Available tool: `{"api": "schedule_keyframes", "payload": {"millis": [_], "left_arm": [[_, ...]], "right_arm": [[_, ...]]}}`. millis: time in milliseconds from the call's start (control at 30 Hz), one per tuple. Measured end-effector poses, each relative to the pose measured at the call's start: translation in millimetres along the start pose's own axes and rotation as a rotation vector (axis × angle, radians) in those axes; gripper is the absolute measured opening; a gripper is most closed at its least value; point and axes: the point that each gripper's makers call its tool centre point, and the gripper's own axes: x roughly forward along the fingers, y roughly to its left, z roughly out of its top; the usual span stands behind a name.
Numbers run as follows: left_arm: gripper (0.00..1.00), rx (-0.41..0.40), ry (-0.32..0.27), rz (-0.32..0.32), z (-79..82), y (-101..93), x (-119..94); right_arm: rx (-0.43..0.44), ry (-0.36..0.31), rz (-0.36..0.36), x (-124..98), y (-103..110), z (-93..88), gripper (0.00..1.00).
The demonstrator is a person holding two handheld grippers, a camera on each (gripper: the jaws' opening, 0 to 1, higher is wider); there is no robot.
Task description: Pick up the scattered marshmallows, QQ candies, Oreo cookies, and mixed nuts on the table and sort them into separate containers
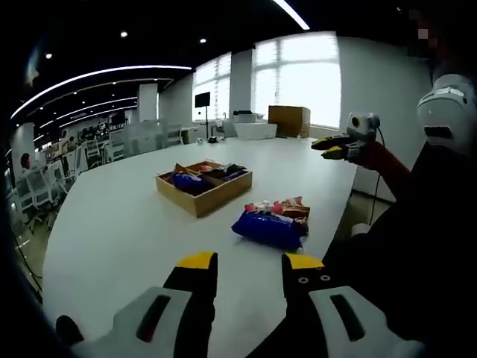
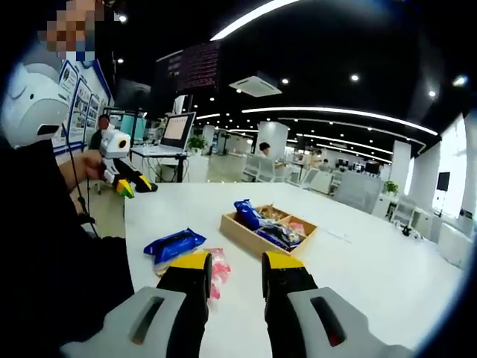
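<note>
We held the left tongs [image 1: 248,270] and the right tongs [image 2: 234,268] low in their frames, each with jaws apart and nothing between them. On the white table [image 1: 134,224], the wooden tray [image 1: 203,186] sat mid-frame (already holding packets), with a blue snack packet [image 1: 268,227] and a pink one [image 2: 218,272] lying nearer us.

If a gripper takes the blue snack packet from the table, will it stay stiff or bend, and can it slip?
The blue snack packet looks like a soft, puffy film bag, so it would probably sag or crumple between the jaws. Its glossy surface suggests that it may slip. It lies flat on the white table, so rolling seems unlikely.
</note>
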Motion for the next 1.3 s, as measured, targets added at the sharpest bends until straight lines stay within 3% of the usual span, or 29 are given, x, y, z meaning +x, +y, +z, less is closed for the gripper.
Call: {"api": "schedule_keyframes", "payload": {"millis": [233, 367, 600, 1000, 1300], "left_arm": [[0.41, 0.073, 0.035, -0.05, 2.9, -2.5, 10], [0.42, 0.168, 0.06, -0.104, 7.0, -6.7, 16], [0.44, 0.18, 0.091, -0.176, 7.2, -9.2, 28], [0.47, 0.323, 0.154, -0.259, 10.3, -18.3, 42], [0.49, 0.409, 0.17, -0.311, 20.4, -24.0, 49]], "right_arm": [[0.005, 0.005, 0.006, -1, 3, -1.6, 0.23], [0.005, 0.011, 0.009, -1, 5, -2.5, 0.23], [0.018, 0.016, 0.009, -1, 6, -5.9, 0.23], [0.021, 0.022, 0.011, 0, 7, -3.0, 0.23], [0.028, 0.034, 0.003, -2, 6, -7.1, 0.23]]}}
